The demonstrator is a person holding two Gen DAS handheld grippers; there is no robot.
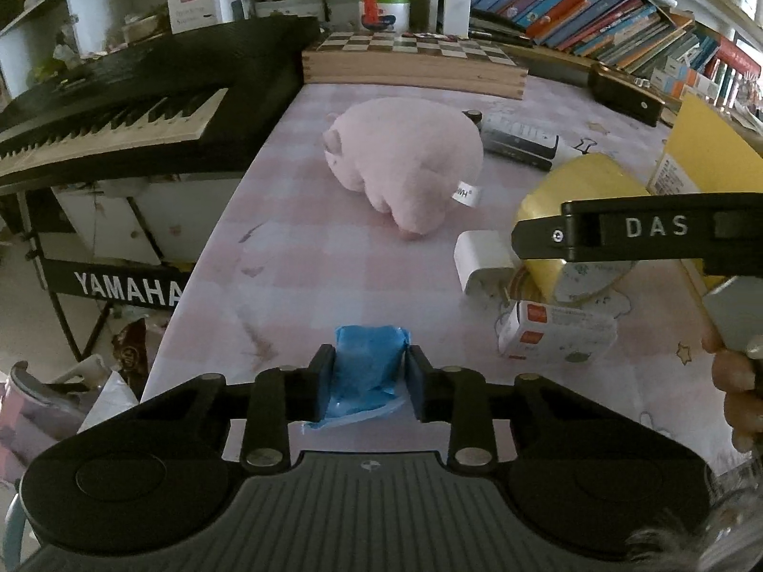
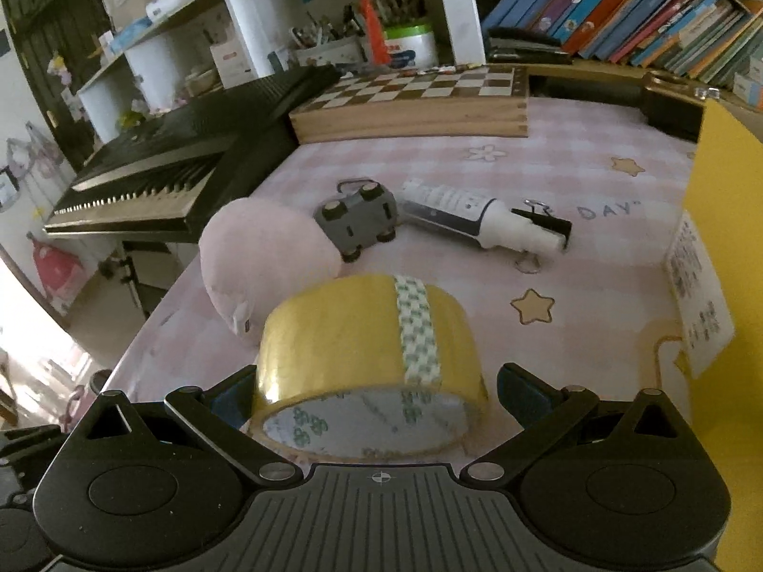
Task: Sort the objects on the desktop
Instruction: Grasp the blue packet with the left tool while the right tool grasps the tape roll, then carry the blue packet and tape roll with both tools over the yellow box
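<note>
My left gripper (image 1: 367,381) is shut on a blue packet (image 1: 367,362) low over the pink checked tablecloth. My right gripper (image 2: 374,395) holds a yellow tape roll (image 2: 367,333) between its jaws, lifted off the table; the roll also shows in the left wrist view (image 1: 572,190) under the right gripper's black finger (image 1: 620,233). A pink plush toy (image 1: 405,157) lies mid-table and shows in the right wrist view (image 2: 257,252). A grey toy car (image 2: 357,219), a white tube (image 2: 472,214) and a black binder clip (image 2: 548,221) lie behind it.
A white charger (image 1: 481,260) and a small white box (image 1: 553,329) lie at the right. A chessboard box (image 1: 415,59) stands at the back, a Yamaha keyboard (image 1: 109,114) left of the table, a yellow box (image 2: 720,248) at the right, bookshelves (image 1: 596,5) behind.
</note>
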